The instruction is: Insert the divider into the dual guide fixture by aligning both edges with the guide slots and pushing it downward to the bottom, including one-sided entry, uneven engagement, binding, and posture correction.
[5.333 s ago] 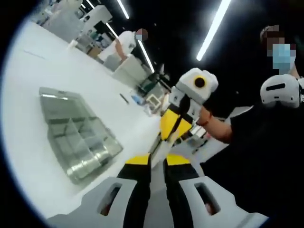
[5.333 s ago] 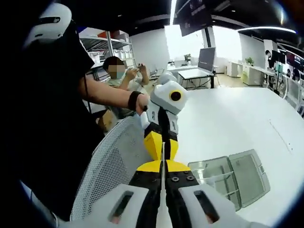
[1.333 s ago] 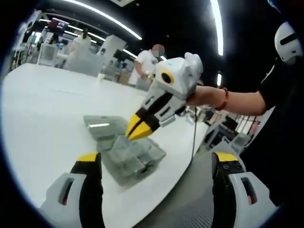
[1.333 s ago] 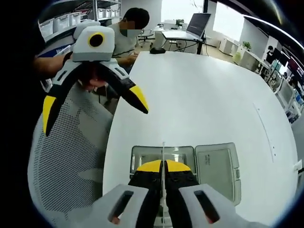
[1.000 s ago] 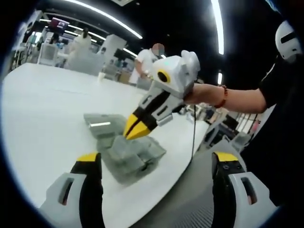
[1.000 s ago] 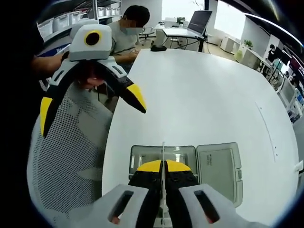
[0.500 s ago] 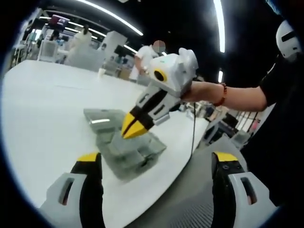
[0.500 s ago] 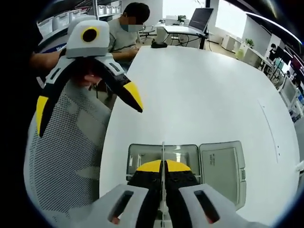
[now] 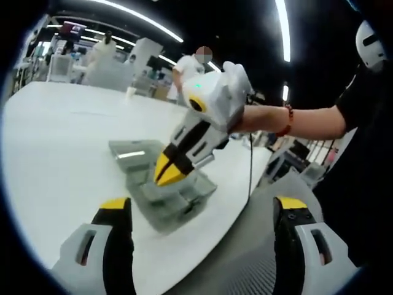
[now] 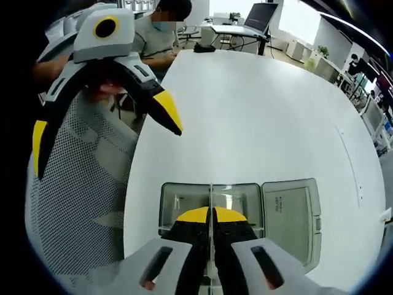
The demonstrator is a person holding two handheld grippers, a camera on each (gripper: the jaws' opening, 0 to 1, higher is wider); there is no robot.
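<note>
While right gripper (image 10: 210, 216) fingers clamp the divider (image 10: 210, 200) over the box (image 10: 184, 200), keep it square; left gripper (image 10: 101, 132) fingers apart.

The table (image 10: 264, 117) is plain white. The box (image 10: 245, 203) near its edge is see-through grey. Each gripper (image 10: 210, 216) is white and black with yellow tips – the other gripper (image 10: 101, 132) too. The chair (image 10: 86, 203) is grey mesh with tiny dots.

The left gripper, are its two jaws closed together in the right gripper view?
No, the left gripper has its two yellow-tipped jaws spread wide apart, above the edge of the white table.
</note>
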